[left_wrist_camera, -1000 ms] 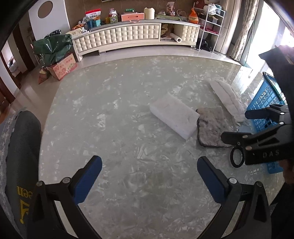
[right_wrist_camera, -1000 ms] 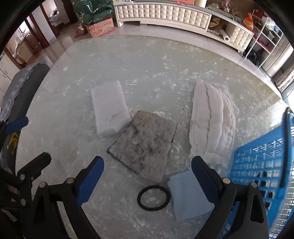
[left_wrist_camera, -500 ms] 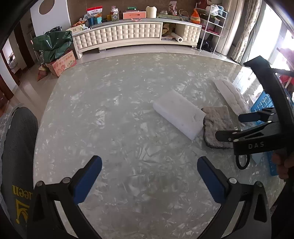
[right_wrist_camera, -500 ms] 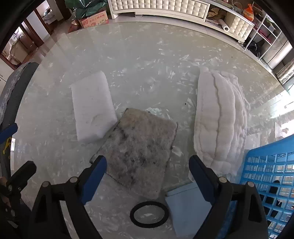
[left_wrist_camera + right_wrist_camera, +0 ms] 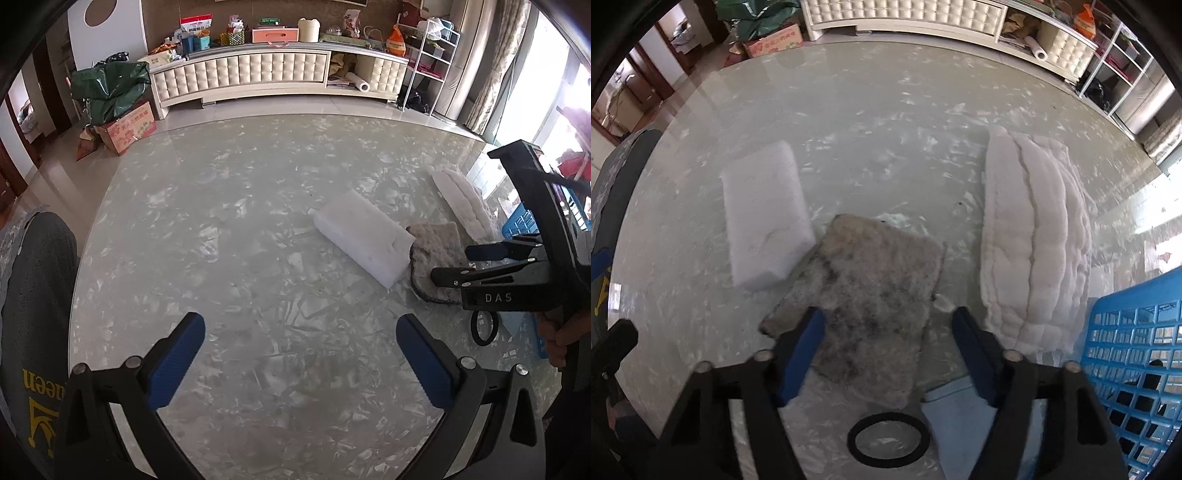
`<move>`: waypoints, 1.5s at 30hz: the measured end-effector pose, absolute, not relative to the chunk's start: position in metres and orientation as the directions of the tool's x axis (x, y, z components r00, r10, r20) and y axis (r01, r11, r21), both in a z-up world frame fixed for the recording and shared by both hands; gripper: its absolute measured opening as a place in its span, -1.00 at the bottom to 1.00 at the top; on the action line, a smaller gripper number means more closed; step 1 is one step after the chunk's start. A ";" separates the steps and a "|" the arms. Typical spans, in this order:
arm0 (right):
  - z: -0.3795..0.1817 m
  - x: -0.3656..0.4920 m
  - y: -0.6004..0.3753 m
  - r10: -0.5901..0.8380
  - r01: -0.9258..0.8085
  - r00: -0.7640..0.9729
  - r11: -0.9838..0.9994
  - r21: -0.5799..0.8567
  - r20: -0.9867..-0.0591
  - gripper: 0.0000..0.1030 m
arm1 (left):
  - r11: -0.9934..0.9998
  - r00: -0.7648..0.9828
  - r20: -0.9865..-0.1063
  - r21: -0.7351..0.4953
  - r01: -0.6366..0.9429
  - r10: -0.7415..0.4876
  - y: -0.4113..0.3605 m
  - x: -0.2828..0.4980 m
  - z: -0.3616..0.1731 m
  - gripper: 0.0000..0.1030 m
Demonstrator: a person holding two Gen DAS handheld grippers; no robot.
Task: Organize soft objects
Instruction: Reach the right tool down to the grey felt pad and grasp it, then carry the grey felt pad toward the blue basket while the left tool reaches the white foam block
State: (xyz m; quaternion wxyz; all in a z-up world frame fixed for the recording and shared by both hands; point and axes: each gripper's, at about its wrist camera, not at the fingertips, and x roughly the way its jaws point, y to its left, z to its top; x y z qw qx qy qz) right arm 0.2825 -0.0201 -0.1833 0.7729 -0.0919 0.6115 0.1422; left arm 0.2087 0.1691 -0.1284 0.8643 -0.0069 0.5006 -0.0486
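Observation:
A grey fuzzy mat (image 5: 871, 302) lies flat on the glass table, its left edge against a white foam block (image 5: 764, 214). A white quilted pad (image 5: 1034, 251) lies to the right. A pale blue cloth (image 5: 960, 417) and a black ring (image 5: 888, 439) lie nearer me. My right gripper (image 5: 888, 328) is open, jaws straddling the near end of the grey mat, low over it. My left gripper (image 5: 299, 347) is open and empty over bare table. It sees the foam block (image 5: 362, 236), the mat (image 5: 436, 254) and the right gripper (image 5: 458, 264).
A blue plastic basket (image 5: 1137, 369) stands at the right table edge. A grey chair back (image 5: 33, 295) rises at the left edge. A padded cabinet (image 5: 258, 74) and a wire shelf (image 5: 428, 62) stand beyond the table.
My right gripper has moved forward and down over the grey mat, and its jaws have narrowed somewhat. My left gripper has stayed open, its view shifting slightly.

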 end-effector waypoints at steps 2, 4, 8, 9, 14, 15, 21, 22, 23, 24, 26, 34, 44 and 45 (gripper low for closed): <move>-0.180 0.279 -0.015 0.120 -0.355 0.211 0.934 0.038 -0.970 -0.14 | 0.995 0.495 -0.864 -0.060 0.081 -0.092 0.168 0.208 -0.128 1.00; -0.179 0.278 -0.012 0.123 -0.362 0.209 0.931 0.040 -0.970 -0.41 | 0.995 0.496 -0.863 -0.058 0.083 -0.092 0.168 0.207 -0.129 1.00; -0.176 0.276 -0.009 0.159 -0.383 0.203 0.921 0.071 -0.966 -0.66 | 0.995 0.499 -0.862 -0.058 0.084 -0.092 0.170 0.206 -0.127 1.00; -0.176 0.275 -0.009 0.165 -0.382 0.203 0.921 0.077 -0.965 -0.70 | 0.995 0.500 -0.861 -0.059 0.086 -0.094 0.170 0.206 -0.126 1.00; -0.169 0.269 -0.019 0.186 -0.365 0.196 0.925 0.104 -0.963 -0.73 | 0.994 0.491 -0.866 -0.055 0.090 -0.093 0.168 0.207 -0.123 1.00; -0.167 0.267 -0.023 0.187 -0.366 0.197 0.925 0.105 -0.962 -0.73 | 0.994 0.485 -0.869 -0.061 0.093 -0.099 0.167 0.207 -0.123 1.00; -0.142 0.252 -0.043 0.228 -0.380 0.208 0.915 0.136 -0.951 -0.73 | 0.995 0.469 -0.880 -0.033 0.098 -0.076 0.160 0.210 -0.121 1.00; -0.136 0.250 -0.047 0.236 -0.384 0.213 0.912 0.141 -0.948 -0.73 | 0.995 0.467 -0.881 -0.029 0.095 -0.070 0.159 0.211 -0.120 1.00; -0.129 0.247 -0.052 0.244 -0.391 0.219 0.909 0.144 -0.945 -0.72 | 0.995 0.466 -0.882 -0.024 0.092 -0.065 0.158 0.212 -0.119 1.00; -0.122 0.244 -0.059 0.249 -0.396 0.224 0.907 0.145 -0.942 -0.72 | 0.996 0.466 -0.883 -0.015 0.091 -0.055 0.157 0.214 -0.117 1.00; -0.108 0.238 -0.063 0.264 -0.406 0.238 0.901 0.151 -0.935 -0.72 | 0.996 0.460 -0.887 0.003 0.094 -0.041 0.154 0.218 -0.117 1.00; -0.066 0.216 -0.103 0.290 -0.431 0.300 0.891 0.142 -0.909 -0.72 | 0.994 0.446 -0.895 0.034 0.105 -0.017 0.141 0.238 -0.116 1.00; -0.036 0.201 -0.143 0.313 -0.426 0.352 0.893 0.146 -0.882 -0.72 | 0.992 0.414 -0.909 -0.002 0.130 -0.056 0.108 0.262 -0.122 1.00; -0.034 0.200 -0.147 0.319 -0.425 0.355 0.892 0.152 -0.879 -0.72 | 0.992 0.412 -0.909 -0.005 0.126 -0.057 0.105 0.266 -0.124 1.00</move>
